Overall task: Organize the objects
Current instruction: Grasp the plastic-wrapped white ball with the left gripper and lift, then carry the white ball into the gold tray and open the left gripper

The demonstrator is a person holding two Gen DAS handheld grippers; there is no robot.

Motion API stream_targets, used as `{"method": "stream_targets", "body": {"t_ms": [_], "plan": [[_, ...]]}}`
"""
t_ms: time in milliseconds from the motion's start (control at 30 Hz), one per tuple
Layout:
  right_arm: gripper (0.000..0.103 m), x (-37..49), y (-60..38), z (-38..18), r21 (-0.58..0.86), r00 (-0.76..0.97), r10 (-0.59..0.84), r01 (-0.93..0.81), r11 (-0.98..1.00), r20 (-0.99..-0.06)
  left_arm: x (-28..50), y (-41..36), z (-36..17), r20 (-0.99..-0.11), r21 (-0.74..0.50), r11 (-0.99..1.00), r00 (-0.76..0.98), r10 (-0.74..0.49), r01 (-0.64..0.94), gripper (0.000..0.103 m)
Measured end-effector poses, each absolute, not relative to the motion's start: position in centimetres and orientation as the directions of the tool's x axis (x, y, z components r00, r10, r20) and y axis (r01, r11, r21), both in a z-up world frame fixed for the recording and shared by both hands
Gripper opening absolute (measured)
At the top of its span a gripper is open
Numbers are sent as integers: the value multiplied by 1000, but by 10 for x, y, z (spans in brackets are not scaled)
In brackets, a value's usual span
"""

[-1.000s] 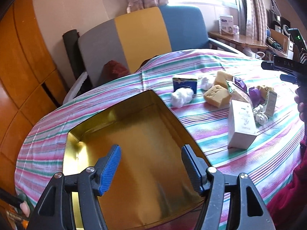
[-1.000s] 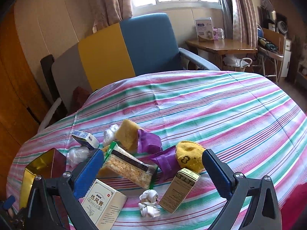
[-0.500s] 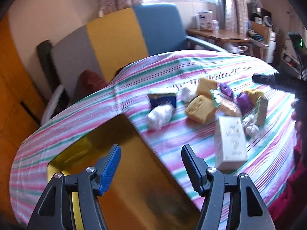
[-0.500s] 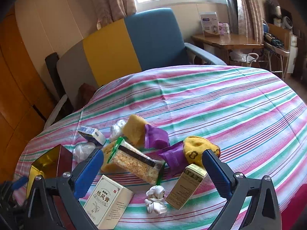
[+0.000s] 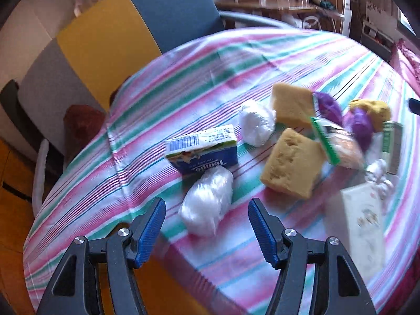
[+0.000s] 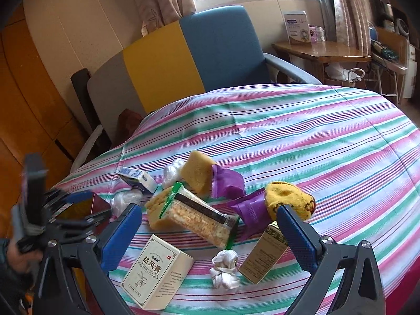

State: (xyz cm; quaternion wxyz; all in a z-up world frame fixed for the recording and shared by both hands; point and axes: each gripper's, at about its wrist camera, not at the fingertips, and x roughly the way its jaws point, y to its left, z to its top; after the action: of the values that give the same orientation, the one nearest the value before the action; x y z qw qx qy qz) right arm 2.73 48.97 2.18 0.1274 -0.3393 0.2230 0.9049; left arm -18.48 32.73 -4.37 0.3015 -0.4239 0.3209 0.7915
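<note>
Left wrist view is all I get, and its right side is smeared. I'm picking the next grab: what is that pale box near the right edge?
Observer: The white carton lies flat near the table's front edge, with printed characters on top and nothing resting on it.
Operator: Anything hanging over that pile?
Observer: The right gripper is open and holds nothing, with the wrapped snack bar seen between its fingers.
Operator: Where would things go?
Observer: A gold tin with dark red outer walls stands at the pile's left, beside the clear-wrapped white bundle.
</note>
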Motion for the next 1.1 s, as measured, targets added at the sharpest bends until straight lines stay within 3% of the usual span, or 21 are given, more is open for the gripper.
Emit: {"method": "stream_targets", "body": {"t_ms": [100, 133, 233, 367, 667, 833, 1100], "plan": [[103, 24, 486, 20, 312, -734, 68, -369, -876, -676, -206, 339, -65, -900, 234, -620, -409, 154, -749, 58], [103, 23, 485, 20, 308, -732, 66, -365, -879, -678, -210, 341, -71, -909, 227, -624, -393, 141, -747, 41], [103, 22, 482, 18, 298, -727, 61, -355, -886, -684, -206, 341, -73, -899, 239, -626, -413, 147, -742, 35], [103, 15, 472, 14, 277, -716, 29, -307, -911, -698, -183, 323, -55, -866, 213, -653, -450, 218, -727, 35], [100, 2, 439, 3, 234, -661, -69, -165, -958, -747, -120, 233, 6, -803, 32, -790, -486, 345, -613, 35], [100, -6, 419, -8, 195, -602, -102, -91, -977, -792, -113, 163, 15, -788, 3, -880, -543, 291, -476, 35], [100, -8, 399, -20, 129, -563, -84, -40, -991, -822, -136, 26, -18, -845, -80, -982, -511, 158, -170, 35]]}}
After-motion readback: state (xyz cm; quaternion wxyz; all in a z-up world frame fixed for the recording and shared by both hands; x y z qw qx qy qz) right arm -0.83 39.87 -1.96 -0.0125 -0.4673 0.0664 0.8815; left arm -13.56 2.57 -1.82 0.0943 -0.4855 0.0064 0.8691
